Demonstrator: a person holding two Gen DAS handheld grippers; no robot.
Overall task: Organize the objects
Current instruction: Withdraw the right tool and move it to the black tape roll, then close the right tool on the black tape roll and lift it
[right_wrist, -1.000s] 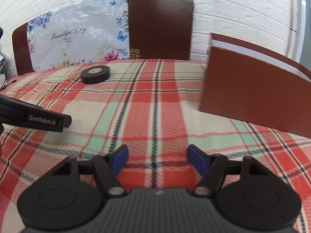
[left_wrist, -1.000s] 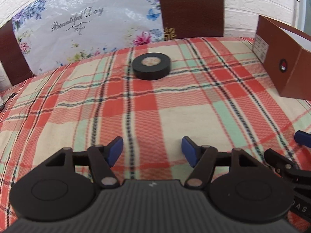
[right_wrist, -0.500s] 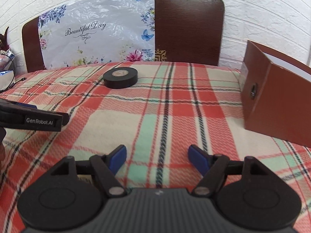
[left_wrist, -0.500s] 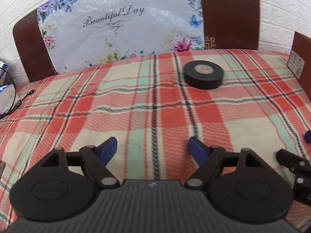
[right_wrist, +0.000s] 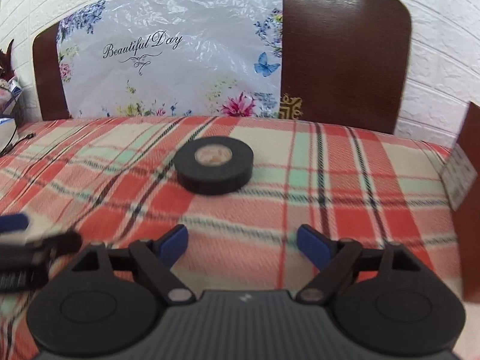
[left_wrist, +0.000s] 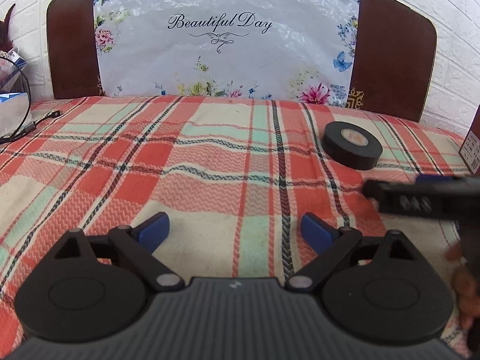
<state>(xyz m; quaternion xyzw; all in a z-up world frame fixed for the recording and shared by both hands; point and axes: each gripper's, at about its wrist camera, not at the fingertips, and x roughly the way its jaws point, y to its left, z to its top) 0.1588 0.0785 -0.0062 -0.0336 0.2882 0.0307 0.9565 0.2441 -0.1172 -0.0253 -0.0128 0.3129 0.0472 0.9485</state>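
Note:
A roll of black tape (right_wrist: 213, 168) lies flat on the plaid cloth (right_wrist: 345, 210). It also shows in the left wrist view (left_wrist: 351, 149), far right. My right gripper (right_wrist: 242, 240) is open and empty, a short way in front of the roll and facing it. My left gripper (left_wrist: 235, 232) is open and empty over bare cloth, to the left of the roll. A brown box (right_wrist: 468, 186) stands at the right edge. The right gripper's side shows in the left wrist view (left_wrist: 420, 198).
A dark wooden headboard (left_wrist: 393, 60) with a flowered plastic bag (left_wrist: 222, 39) stands behind the cloth. A black cable (left_wrist: 33, 124) and some packets (left_wrist: 9, 69) lie at the far left. The left gripper's tip shows blurred at lower left of the right view (right_wrist: 27, 249).
Both grippers have swung left. The right gripper has moved closer to the tape roll, which now sits ahead of it. The brown box has slid to the right edge of both views.

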